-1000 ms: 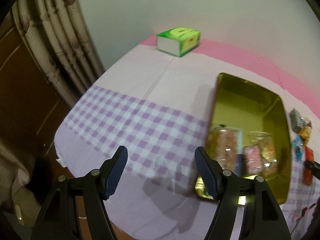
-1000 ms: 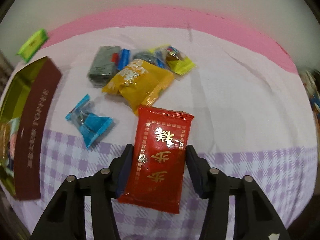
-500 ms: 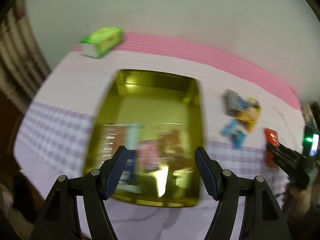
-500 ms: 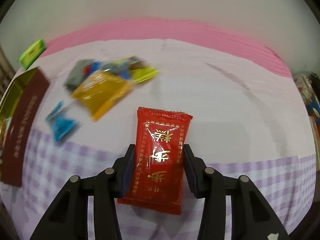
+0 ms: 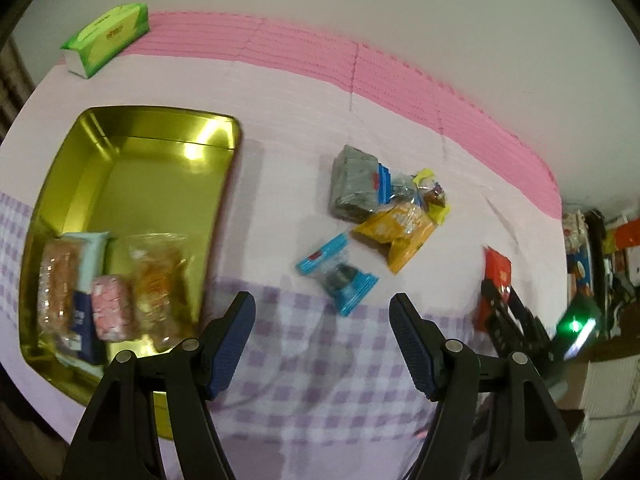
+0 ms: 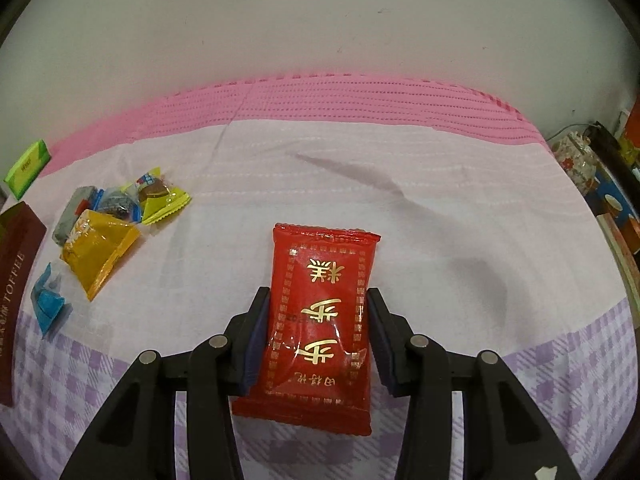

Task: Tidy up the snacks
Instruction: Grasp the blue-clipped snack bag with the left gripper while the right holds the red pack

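Observation:
My right gripper point(image 6: 318, 312) is shut on a red snack packet point(image 6: 320, 316) with gold characters and holds it above the cloth; it also shows at the right of the left wrist view point(image 5: 498, 276). My left gripper point(image 5: 322, 320) is open and empty above the checked cloth. Just beyond it lies a blue candy point(image 5: 338, 278). A gold tin tray point(image 5: 160, 176) at the left holds several packets point(image 5: 108, 300). A loose pile holds a grey packet point(image 5: 354, 184), a yellow packet point(image 5: 402, 230) and small candies point(image 5: 430, 194).
A green tissue box point(image 5: 106, 38) stands at the back left by the wall. The tin's brown side point(image 6: 16, 280) shows at the left of the right wrist view. Shelves with clutter point(image 5: 600, 248) stand past the table's right edge.
My left gripper has swung right, from the table's left edge to past the tray, facing the loose snacks. My right gripper has carried the red packet right, away from the pile.

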A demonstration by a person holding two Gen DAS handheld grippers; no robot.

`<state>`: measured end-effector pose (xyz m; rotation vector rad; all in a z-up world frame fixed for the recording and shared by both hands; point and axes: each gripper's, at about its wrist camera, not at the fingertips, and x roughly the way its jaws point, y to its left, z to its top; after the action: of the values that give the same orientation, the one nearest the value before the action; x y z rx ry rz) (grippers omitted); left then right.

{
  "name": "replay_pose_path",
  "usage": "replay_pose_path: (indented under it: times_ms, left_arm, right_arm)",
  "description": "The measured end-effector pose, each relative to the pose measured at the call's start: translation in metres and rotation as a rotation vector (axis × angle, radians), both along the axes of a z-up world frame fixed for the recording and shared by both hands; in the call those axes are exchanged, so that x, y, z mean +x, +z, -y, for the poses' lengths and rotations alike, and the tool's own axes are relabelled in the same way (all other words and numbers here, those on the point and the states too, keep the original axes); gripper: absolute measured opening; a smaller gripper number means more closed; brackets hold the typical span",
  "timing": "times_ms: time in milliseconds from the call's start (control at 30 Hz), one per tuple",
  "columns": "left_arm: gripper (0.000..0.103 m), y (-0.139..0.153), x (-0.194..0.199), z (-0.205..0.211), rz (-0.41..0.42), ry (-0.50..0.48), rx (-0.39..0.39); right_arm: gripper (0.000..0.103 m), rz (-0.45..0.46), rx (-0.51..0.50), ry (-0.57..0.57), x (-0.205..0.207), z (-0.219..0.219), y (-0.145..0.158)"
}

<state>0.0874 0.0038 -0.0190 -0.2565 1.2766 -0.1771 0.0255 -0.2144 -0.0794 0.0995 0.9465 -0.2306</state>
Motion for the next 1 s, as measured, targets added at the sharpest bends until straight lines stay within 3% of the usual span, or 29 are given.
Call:
replay_pose_path:
  times_ms: [133,267,533,867,1000]
  left_arm:
    - [0.069,-0.009,0.012,0.015,-0.022,0.031,0.002]
    - [0.056,-0.027,0.024,0.02,-0.077,0.082,-0.019]
    - [0.05,-0.05,0.037,0.028,-0.124,0.144,-0.003]
    - [0.03,-0.064,0.044,0.046,-0.114,0.062,0.072]
    - [0.029,-0.064,0.04,0.042,-0.097,0.03,0.087]
  right_arm:
    - [0.043,0.021,-0.003,0.009,0.009,0.012,-0.005]
    - [0.044,0.022,0.005,0.009,0.007,0.012,-0.004]
    - [0.046,0.022,0.011,0.01,0.008,0.013,-0.003]
    - [0.046,0.022,0.011,0.01,0.009,0.015,-0.003]
    - [0.046,0.022,0.012,0.01,0.009,0.015,-0.003]
